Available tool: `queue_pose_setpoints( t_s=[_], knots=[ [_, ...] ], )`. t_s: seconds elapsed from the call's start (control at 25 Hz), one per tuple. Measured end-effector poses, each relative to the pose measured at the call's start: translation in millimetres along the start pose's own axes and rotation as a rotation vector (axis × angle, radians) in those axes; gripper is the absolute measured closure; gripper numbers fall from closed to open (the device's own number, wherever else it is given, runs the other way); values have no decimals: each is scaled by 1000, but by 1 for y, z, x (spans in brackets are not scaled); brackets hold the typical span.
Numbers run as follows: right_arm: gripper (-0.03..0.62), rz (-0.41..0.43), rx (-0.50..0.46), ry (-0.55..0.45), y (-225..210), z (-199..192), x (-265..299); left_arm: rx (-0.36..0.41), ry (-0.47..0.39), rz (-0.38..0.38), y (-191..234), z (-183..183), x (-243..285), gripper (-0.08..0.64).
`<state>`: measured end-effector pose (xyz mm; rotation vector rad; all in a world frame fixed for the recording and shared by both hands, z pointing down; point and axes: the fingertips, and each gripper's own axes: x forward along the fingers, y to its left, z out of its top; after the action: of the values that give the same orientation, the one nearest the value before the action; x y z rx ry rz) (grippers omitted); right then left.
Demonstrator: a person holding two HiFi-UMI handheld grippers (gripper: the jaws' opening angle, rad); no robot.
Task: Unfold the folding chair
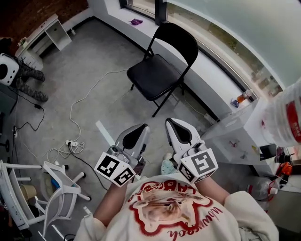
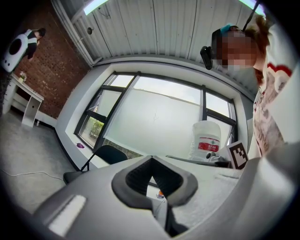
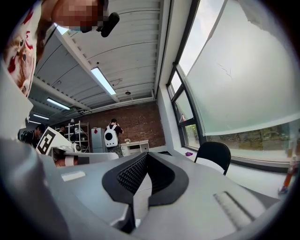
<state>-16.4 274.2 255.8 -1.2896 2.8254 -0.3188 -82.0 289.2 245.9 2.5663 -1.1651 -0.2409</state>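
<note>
Grey concrete floor [image 1: 94, 61] runs up to a long window [image 3: 234, 70] on the far wall. Held side by side in front of the person's chest, the left gripper [image 1: 140, 129] and the right gripper [image 1: 175, 126] point level toward that wall, each with its marker cube [image 1: 115, 169] at the near end. Both have their jaws fully together, with the dark ribbed pads meeting at the tips. Neither gripper view shows anything held between them. Ahead of the tips and well apart from both, the black folding chair [image 1: 160, 70] stands already opened out on the floor. Its seat is flat and its back is upright on the window side. A white cable [image 1: 89, 92] trails over the floor from near the chair to a power strip [image 1: 71, 143] at the left. A small purple thing [image 1: 136, 21] lies by the window beyond the chair. At the right, a big water bottle [image 1: 288, 117] with a red label shows near a white table [image 1: 254, 136]. Far left, a white desk [image 1: 49, 29] sits by a brick wall [image 1: 33, 14]
</note>
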Motion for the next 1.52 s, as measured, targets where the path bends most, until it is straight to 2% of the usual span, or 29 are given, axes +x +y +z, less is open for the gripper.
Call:
queue_pose_setpoints(
  t_s=[0.32,0.6,1.0,1.2,1.52],
  knots=[
    [569,-40,0,16,96,-22,-16,-9,13,-28,7,4,-94,554],
    [569,-94,-27,39,147,-40,-39,-5,44,-98,-11,-8,-135,554],
    [569,-76,-15,24,159,-26,-51,7,13,-129,-36,5,-141,554],
    [569,-76,-3,19,163,-27,-62,0,13,-139,-45,-2,-143,554],
    [569,-87,-39,10,175,-28,-79,12,27,-164,-63,-6,-154,554]
  ],
)
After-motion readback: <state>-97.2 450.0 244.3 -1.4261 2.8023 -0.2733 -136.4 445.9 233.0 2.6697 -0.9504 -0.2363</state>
